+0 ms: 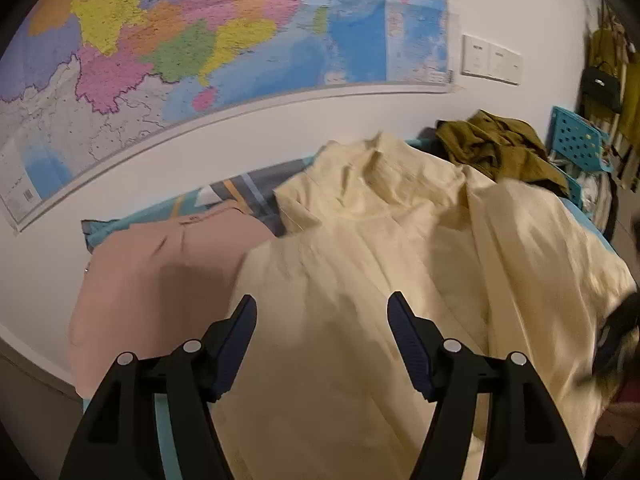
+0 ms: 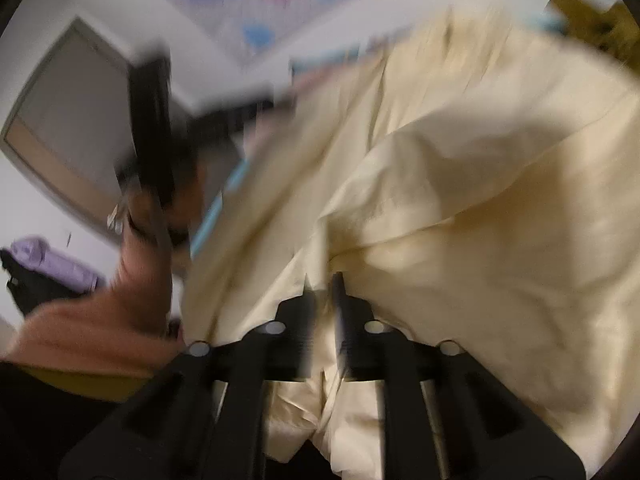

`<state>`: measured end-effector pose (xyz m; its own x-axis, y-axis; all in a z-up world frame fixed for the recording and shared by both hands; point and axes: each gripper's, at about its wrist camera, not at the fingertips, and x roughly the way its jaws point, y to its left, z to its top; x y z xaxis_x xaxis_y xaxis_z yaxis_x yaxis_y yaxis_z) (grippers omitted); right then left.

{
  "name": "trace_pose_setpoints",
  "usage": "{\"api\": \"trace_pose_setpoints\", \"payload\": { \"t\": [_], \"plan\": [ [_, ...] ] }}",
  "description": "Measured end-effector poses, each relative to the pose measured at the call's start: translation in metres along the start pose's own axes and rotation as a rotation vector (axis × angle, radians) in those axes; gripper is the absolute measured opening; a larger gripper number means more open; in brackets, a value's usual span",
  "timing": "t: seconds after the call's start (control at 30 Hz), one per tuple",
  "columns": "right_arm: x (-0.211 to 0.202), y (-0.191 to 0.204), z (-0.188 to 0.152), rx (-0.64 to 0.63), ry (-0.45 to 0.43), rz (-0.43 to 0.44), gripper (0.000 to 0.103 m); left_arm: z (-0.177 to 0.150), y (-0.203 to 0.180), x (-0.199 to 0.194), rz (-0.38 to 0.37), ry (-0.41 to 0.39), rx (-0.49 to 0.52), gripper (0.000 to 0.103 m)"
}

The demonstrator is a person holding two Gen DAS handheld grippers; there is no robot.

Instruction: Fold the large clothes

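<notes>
A large cream garment lies spread and rumpled over the bed, its collar toward the wall. My left gripper hangs just above its near part, open, with nothing between the fingers. In the right wrist view the same cream garment fills the frame, blurred. My right gripper is shut on a fold of it, and the cloth bunches up between the fingers and hangs down below them.
A pink garment lies left of the cream one, and an olive garment is heaped at the far end. A blue perforated basket stands at the right. A map covers the wall. A person's hand shows at left.
</notes>
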<state>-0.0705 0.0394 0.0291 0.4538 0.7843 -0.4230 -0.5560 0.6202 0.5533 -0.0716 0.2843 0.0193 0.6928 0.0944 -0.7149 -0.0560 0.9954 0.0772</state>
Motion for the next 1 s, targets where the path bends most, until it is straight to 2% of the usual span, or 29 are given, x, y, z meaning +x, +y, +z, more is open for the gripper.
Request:
{"api": "trace_pose_setpoints", "payload": {
  "t": [0.1, 0.13, 0.17, 0.23, 0.3, 0.37, 0.43, 0.5, 0.53, 0.57, 0.6, 0.63, 0.7, 0.73, 0.77, 0.83, 0.87, 0.93, 1.0],
  "plan": [
    [-0.080, 0.009, 0.017, -0.044, -0.165, -0.073, 0.003, -0.007, -0.001, -0.009, -0.029, 0.004, 0.013, 0.065],
    [-0.122, 0.012, 0.025, -0.050, -0.256, -0.122, 0.002, -0.009, 0.000, -0.010, -0.039, 0.003, 0.012, 0.066],
    [-0.147, 0.010, 0.029, -0.050, -0.306, -0.171, 0.002, -0.010, 0.001, -0.014, -0.046, -0.002, 0.013, 0.066],
    [-0.209, -0.009, 0.034, -0.001, -0.409, -0.293, 0.002, -0.014, 0.000, -0.018, -0.036, -0.012, 0.028, 0.070],
    [-0.236, -0.046, 0.037, 0.082, -0.446, -0.384, 0.002, -0.019, -0.001, -0.018, -0.032, -0.006, 0.040, 0.072],
    [-0.249, -0.095, 0.024, 0.195, -0.436, -0.381, 0.007, -0.028, -0.004, -0.013, -0.048, 0.032, 0.044, 0.072],
    [-0.245, -0.151, 0.002, 0.349, -0.442, -0.458, 0.012, -0.036, -0.008, -0.010, -0.067, 0.057, 0.052, 0.072],
    [-0.231, -0.198, -0.013, 0.453, -0.391, -0.520, 0.026, -0.045, -0.016, -0.010, -0.114, 0.091, 0.065, 0.072],
    [-0.224, -0.215, -0.022, 0.514, -0.381, -0.516, 0.037, -0.048, -0.019, -0.012, -0.130, 0.090, 0.072, 0.072],
    [-0.213, -0.233, -0.034, 0.583, -0.349, -0.540, 0.038, -0.052, -0.024, -0.016, -0.123, 0.079, 0.087, 0.073],
    [-0.211, -0.235, -0.042, 0.585, -0.361, -0.563, 0.040, -0.054, -0.027, -0.018, -0.112, 0.075, 0.099, 0.079],
    [-0.213, -0.235, -0.043, 0.573, -0.380, -0.574, 0.049, -0.057, -0.030, -0.020, -0.109, 0.082, 0.107, 0.080],
    [-0.211, -0.217, -0.045, 0.497, -0.424, -0.605, 0.059, -0.060, -0.034, -0.021, -0.115, 0.104, 0.111, 0.081],
    [-0.211, -0.203, -0.042, 0.441, -0.443, -0.615, 0.062, -0.062, -0.038, -0.018, -0.085, 0.122, 0.126, 0.077],
    [-0.214, -0.194, -0.038, 0.400, -0.457, -0.627, 0.063, -0.063, -0.042, -0.014, -0.051, 0.133, 0.142, 0.069],
    [-0.212, -0.182, -0.027, 0.325, -0.477, -0.643, 0.069, -0.066, -0.042, -0.003, 0.013, 0.178, 0.155, 0.010],
    [-0.224, -0.182, -0.026, 0.304, -0.477, -0.639, 0.069, -0.065, -0.038, 0.001, 0.039, 0.199, 0.135, 0.001],
    [-0.225, -0.173, -0.025, 0.259, -0.489, -0.688, 0.069, -0.058, -0.020, -0.006, 0.070, 0.171, 0.077, 0.002],
    [-0.225, -0.170, -0.022, 0.230, -0.489, -0.693, 0.069, -0.043, 0.010, -0.028, 0.140, 0.111, 0.003, 0.001]
  ]
}}
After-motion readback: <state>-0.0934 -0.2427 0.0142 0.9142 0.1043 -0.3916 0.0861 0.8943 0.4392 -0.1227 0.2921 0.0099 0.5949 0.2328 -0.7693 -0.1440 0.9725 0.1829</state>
